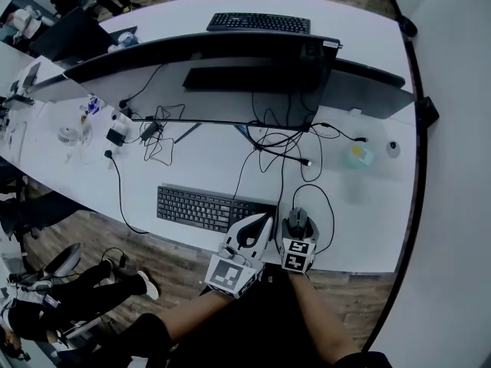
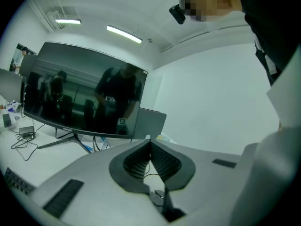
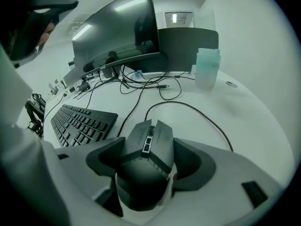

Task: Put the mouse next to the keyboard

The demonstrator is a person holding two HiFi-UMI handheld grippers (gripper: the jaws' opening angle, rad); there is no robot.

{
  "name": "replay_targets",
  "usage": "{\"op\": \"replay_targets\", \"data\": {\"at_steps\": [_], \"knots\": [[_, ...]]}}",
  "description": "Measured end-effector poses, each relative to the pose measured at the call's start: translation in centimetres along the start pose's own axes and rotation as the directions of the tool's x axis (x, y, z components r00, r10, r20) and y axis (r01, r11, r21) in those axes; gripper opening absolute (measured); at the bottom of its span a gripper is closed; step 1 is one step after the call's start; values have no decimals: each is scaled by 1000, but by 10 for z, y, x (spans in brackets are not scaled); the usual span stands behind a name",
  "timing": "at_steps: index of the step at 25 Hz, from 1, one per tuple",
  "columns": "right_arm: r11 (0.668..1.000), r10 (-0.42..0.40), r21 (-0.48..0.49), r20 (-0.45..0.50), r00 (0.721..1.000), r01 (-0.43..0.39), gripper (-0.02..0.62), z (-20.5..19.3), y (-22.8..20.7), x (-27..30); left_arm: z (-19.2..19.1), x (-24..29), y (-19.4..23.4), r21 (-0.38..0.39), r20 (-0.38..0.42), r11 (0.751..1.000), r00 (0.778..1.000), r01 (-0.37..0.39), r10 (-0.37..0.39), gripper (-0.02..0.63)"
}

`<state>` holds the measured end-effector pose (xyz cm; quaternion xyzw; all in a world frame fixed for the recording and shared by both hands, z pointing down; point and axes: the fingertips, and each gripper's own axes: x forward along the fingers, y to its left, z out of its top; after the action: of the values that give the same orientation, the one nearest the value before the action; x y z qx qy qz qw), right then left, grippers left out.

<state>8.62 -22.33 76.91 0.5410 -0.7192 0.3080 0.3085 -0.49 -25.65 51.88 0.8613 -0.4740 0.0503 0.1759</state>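
The mouse (image 3: pixel 148 149) is clamped on both sides by the right tongs (image 3: pixel 149 158), just off the right end of the keyboard (image 1: pixel 207 208) with a small gap left between them. It's kept low near the front edge of the worktop (image 1: pixel 360 228), though whether it's actually touching can't be told. Its cable (image 3: pixel 197 112) is looped back toward the monitor (image 1: pixel 207 52). The left tongs (image 2: pixel 150 147) are pinched together with nothing in them, parked right beside the right ones and tilted up.
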Motion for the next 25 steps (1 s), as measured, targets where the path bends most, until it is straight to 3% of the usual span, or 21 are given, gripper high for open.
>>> {"op": "replay_targets", "data": {"at_steps": [9, 15, 21, 25], "knots": [[1000, 13, 11, -5, 1000, -13, 325, 0, 1, -1, 2, -25, 2, -4, 19, 1000, 1000, 5, -5, 3], [1000, -20, 11, 10, 1000, 20, 327, -2, 1, -18, 6, -48, 5, -6, 29, 1000, 1000, 2, -1, 3], [998, -12, 60, 106, 994, 6, 325, 20, 15, -68, 17, -77, 2, 0, 90, 1000, 996, 21, -21, 3], [998, 9, 62, 221, 975, -23, 325, 41, 32, -108, 20, -97, -3, 2, 133, 999, 990, 46, -46, 3]]}}
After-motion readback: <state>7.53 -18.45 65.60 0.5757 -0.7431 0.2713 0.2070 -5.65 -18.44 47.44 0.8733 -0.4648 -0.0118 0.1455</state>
